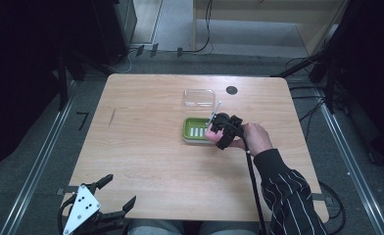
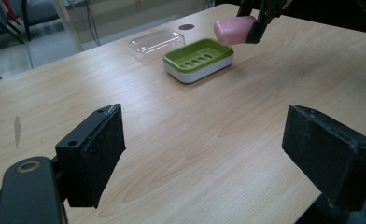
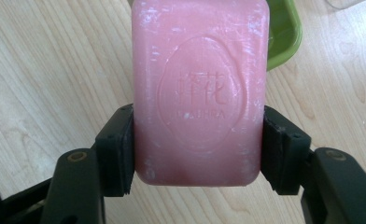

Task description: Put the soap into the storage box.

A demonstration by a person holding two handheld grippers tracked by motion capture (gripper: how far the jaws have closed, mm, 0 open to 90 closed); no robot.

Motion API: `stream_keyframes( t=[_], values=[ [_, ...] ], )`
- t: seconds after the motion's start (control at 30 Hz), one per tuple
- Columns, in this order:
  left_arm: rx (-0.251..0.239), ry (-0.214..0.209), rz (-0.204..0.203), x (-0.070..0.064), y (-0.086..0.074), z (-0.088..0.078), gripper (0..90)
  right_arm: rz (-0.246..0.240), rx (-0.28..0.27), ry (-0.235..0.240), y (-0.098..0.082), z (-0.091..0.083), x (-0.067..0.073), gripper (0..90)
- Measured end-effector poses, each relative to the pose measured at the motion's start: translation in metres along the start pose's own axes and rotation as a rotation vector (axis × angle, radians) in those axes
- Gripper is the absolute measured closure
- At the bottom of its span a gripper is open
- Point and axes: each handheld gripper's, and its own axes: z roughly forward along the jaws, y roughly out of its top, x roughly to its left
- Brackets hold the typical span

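Note:
A pink soap bar point(image 3: 200, 88) with an embossed oval stamp is clamped between the pads of my right gripper point(image 3: 199, 149). In the high view that right gripper point(image 1: 218, 131) hovers at the right edge of the green soap dish point(image 1: 196, 130), with the soap point(image 1: 212, 134) just above the dish rim. The left gripper view shows the soap point(image 2: 233, 30) held in the air beyond the green and white dish point(image 2: 199, 59). My left gripper point(image 1: 115, 192) rests at the table's near left corner, its jaws wide apart and empty point(image 2: 204, 154).
A clear plastic lid point(image 1: 199, 97) lies just behind the dish, also in the left gripper view point(image 2: 156, 43). A round dark hole point(image 1: 231, 90) sits in the wooden table point(image 1: 146, 156) near the far edge. A cable trails from the right gripper toward the near edge.

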Motion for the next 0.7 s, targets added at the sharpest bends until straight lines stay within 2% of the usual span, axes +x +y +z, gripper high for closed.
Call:
stream_keyframes(
  t=[0.7],
  values=[
    [0.001, 0.001, 0.004, -0.0004, -0.0002, -0.0001, 13.9, 0.014, -0.032, -0.008, 0.0093, 0.0027, -0.0049, 38.6]
  ],
)
